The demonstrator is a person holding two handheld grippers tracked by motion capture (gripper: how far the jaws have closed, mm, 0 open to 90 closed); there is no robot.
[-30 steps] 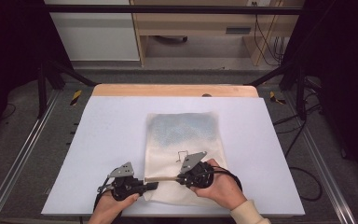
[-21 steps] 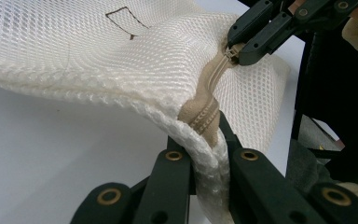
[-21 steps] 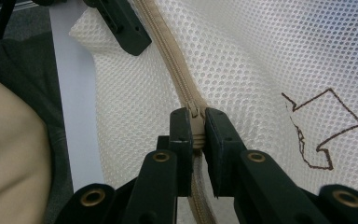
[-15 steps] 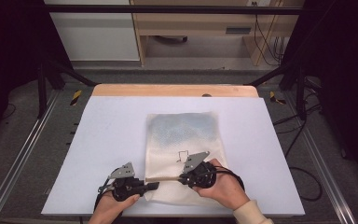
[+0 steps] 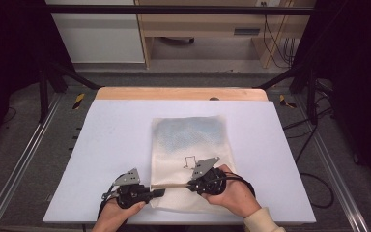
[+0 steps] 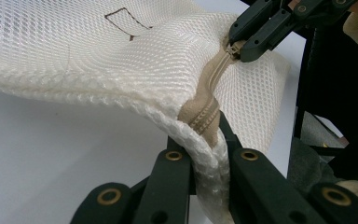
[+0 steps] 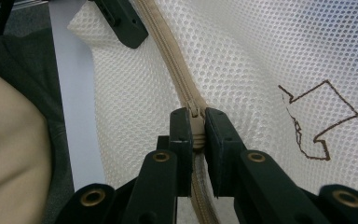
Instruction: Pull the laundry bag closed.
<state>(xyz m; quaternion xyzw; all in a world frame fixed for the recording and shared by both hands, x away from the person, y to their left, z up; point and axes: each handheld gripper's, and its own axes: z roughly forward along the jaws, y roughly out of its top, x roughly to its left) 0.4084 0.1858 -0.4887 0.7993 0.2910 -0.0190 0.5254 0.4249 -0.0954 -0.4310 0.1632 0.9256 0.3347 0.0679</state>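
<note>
L gripper (image 5: 158, 192): I have it low at the near-left of the table (image 5: 106, 145), my left hand (image 5: 118, 215) behind it. Jaws pressed together on the hemmed corner of the mesh bag (image 5: 188, 140), right at the end of the tan zipper tape (image 6: 204, 109). In the left gripper view the thick white edge seam is folded between the two black jaws and the fabric rises out of the pinch, lifted a bit off the table surface.

Mesh bag: white mesh w/ a pale blue-grey patch at its far half, lying flat near table centre, long axis pointing away from me. Near end is bunched where both grippers hold it. Small brown outline mark (image 7: 319, 119) drawn on the mesh, just beyond the zipper line.

Zipper runs L to R across the near end of the bag, between the two grippers; looks taut in the high view.

R gripper (image 5: 192, 185): just right of bag's midline, my right hand (image 5: 232, 195) wrapped round it. Jaws squeezed on the zipper slider (image 7: 195, 122); tan slider sits between the pads, tape runs on past it toward the L gripper.

Grippers are near each other, not touching.
</note>
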